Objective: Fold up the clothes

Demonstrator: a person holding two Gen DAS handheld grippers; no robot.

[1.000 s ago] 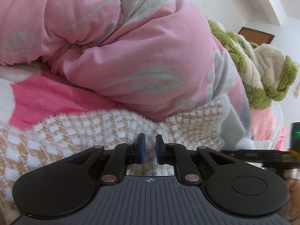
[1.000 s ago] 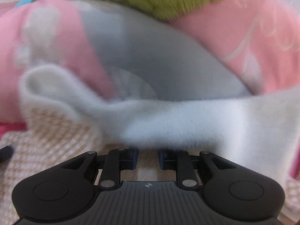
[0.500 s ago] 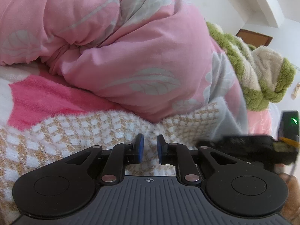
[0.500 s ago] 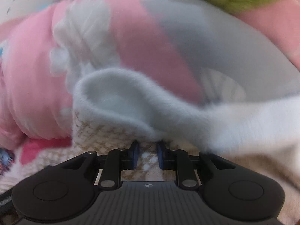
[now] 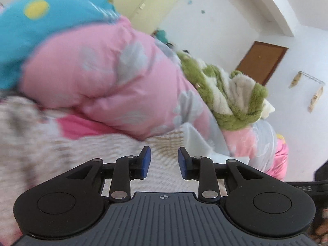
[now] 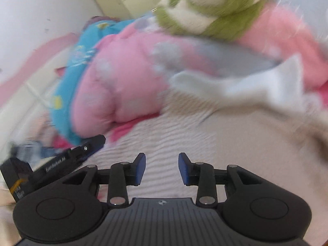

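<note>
Bed w/ pink quilt (image 5: 114, 78) – both grippers, left (image 5: 164, 163) & right (image 6: 162, 168), just opened, let go of checked sweater (image 6: 184, 143), empty – fold's laid down.

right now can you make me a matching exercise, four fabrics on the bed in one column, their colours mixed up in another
Things:
1. quilt
2. fuzzy blanket
3. checked garment
4. pillow

Colours:
A. tan and white
B. blue with yellow dots
C. pink with grey leaf shapes
D. green and cream

Pairs: 1-C, 2-D, 3-A, 4-B
</note>
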